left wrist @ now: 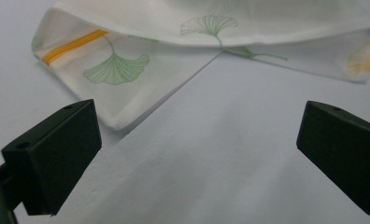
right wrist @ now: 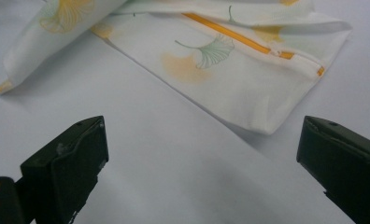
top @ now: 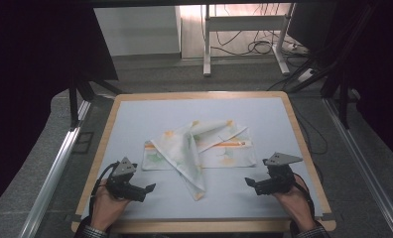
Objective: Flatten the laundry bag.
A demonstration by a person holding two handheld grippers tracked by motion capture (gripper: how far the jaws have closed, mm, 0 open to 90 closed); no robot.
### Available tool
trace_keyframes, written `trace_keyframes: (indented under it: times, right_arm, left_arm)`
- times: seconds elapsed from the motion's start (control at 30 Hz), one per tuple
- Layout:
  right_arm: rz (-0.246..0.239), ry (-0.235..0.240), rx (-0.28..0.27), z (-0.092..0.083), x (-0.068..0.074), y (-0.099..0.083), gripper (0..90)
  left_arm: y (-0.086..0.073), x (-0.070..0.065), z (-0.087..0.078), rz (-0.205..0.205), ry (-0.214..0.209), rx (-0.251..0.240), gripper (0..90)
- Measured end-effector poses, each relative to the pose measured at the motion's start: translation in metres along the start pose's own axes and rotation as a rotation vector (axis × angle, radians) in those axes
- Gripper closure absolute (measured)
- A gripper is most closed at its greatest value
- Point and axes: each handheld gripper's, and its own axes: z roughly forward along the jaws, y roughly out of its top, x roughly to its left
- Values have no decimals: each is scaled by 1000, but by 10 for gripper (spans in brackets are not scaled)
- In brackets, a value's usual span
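Both your grippers are empty, with the jaws standing wide apart: the left gripper rests near the front left of the table, the right gripper near the front right, each aimed inward at the cloth. The ginkgo-print zippered pouch lies flat at mid-table with its orange zipper showing, and a matching printed cloth is draped loosely across it, one corner trailing toward the front edge between your hands. Judgement: the tidying or folding has not started; the cloth is rumpled and nothing is gripped. In the left gripper view the pouch's near-left corner sits just ahead of the left-hand jaw; in the right gripper view the near-right corner lies ahead between the jaws. Bare tabletop surrounds the fabric on all sides, widest at the back, and the wooden rim is well apart from both tools.
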Motion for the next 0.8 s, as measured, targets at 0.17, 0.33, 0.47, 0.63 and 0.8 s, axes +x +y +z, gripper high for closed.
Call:
trace_keyframes:
  times: [0.17,0.33,0.47,0.63,0.8]
  right_arm:
    - [-16,2,-2,1,2,1,26]
    - [-5,16,38,5,2,1,29]
    - [-12,11,38,6,3,1,29]
    - [-18,14,42,7,3,1,29]
    - [-18,7,54,8,3,1,31]
  left_arm:
    - [1,-2,2,16,14,18,0]
    - [1,-1,3,22,13,40,0]
    - [1,0,3,23,17,47,1]
    - [1,-2,5,44,30,62,0]
    - [3,-7,7,73,37,67,0]
